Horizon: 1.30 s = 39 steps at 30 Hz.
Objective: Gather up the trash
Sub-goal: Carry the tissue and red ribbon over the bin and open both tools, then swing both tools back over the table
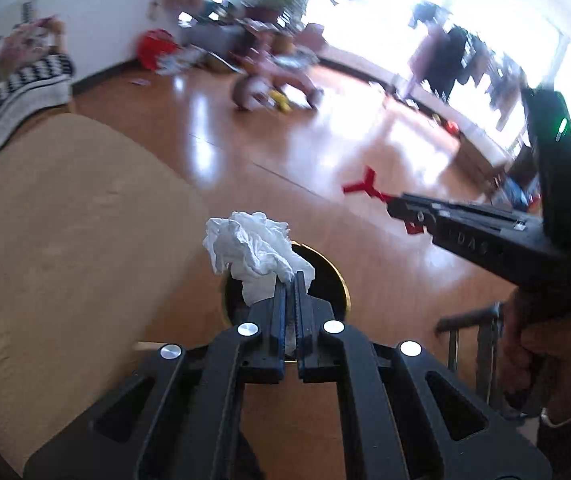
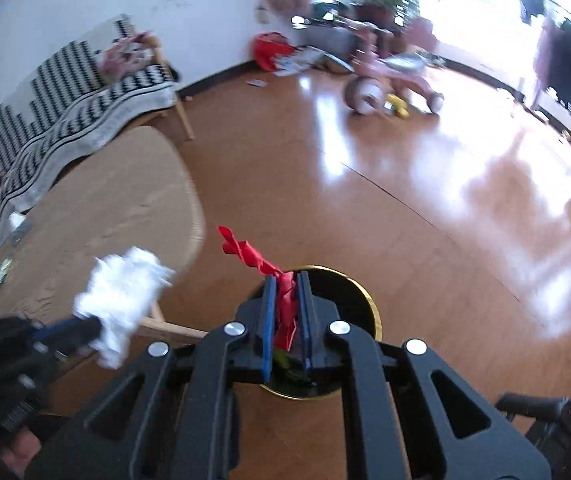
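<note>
1. Left wrist view: left gripper point(image 1: 290, 280) jaws pinched tight on a crumpled white tissue point(image 1: 254, 254), held above the black, gold-rimmed trash bin point(image 1: 327, 276) on the wooden floor point(image 1: 269, 140).
2. Right gripper point(image 2: 285, 284) jaws clamp a twisted red wrapper point(image 2: 251, 254) over the same bin, angled steeply downward.

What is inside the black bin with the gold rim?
The bin looks dark inside. In the right wrist view, something greenish shows low between the right claw's fingers; it is unclear what. The claws cover most of the opening.
</note>
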Motion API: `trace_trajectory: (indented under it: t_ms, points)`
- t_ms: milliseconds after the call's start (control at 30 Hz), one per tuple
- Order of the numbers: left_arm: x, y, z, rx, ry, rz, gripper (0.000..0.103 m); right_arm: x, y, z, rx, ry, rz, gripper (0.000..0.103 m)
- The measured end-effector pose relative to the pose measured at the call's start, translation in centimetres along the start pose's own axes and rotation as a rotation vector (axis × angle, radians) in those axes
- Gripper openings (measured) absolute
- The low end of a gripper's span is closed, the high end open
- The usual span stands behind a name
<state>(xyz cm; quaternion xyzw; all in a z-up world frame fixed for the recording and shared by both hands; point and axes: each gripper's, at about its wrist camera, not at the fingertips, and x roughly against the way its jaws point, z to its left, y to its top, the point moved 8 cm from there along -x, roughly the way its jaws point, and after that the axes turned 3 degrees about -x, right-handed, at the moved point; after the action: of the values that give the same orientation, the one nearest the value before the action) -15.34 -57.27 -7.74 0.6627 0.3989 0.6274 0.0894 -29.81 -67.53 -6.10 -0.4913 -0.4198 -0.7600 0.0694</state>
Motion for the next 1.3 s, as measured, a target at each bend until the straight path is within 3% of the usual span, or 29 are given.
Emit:
trace_trajectory:
  t_ms: [133, 267, 367, 533, 900, 933, 1000, 1033, 1067, 1100, 1233, 1300]
  points:
    - [-5.5, -1.3, -2.2, -0.013, -0.041, 0.102, 0.003, -3.1, -2.3, -3.2, -0.065, -0.016, 0.067, 0.011]
    - [-8.7, -1.7, -2.1, -0.032, -0.013, 0.163, 0.003, -6.1, -3.6, -4.7, -0.089, -0.032, 0.117, 0.011]
    - [-9.5, -1.4, -1.8, -0.081, 0.031, 0.173, 0.003, -7.9, -3.5, -5.0, -0.102, -0.024, 0.132, 0.011]
    - [-9.7, -1.5, -0.6, -0.069, 0.043, 0.181, 0.003, -9.3, -3.5, -4.9, -0.108, -0.017, 0.137, 0.011]
    - [-10.1, -2.0, 0.1, -0.055, 0.013, 0.198, 0.004, -8.6, -1.6, -3.2, -0.092, -0.015, 0.110, 0.011]
    - [-10.3, -2.1, 0.2, -0.056, 0.021, 0.210, 0.008, -8.6, -1.6, -3.2, -0.099, -0.015, 0.115, 0.011]
    - [-10.6, -2.3, 0.6, -0.043, 0.031, 0.225, 0.035, -8.7, -1.7, -3.2, -0.111, -0.014, 0.130, 0.014]
    - [-10.5, -2.2, 0.7, -0.035, 0.036, 0.218, 0.060, -8.7, -1.7, -3.2, -0.114, -0.016, 0.137, 0.032]
    - [-10.2, -2.1, 0.6, -0.030, 0.039, 0.204, 0.069, -8.6, -1.8, -3.3, -0.116, -0.019, 0.131, 0.049]
    - [-9.8, -1.9, 0.5, -0.034, 0.036, 0.182, 0.069, -8.3, -1.6, -3.3, -0.118, -0.024, 0.109, 0.077]
    - [-9.5, -2.0, 0.5, -0.033, 0.050, 0.179, 0.086, -7.3, -1.3, -3.4, -0.116, -0.029, 0.087, 0.081]
    - [-9.1, -1.9, 0.8, -0.013, 0.051, 0.176, 0.087, -6.7, -0.9, -3.6, -0.127, -0.028, 0.075, 0.081]
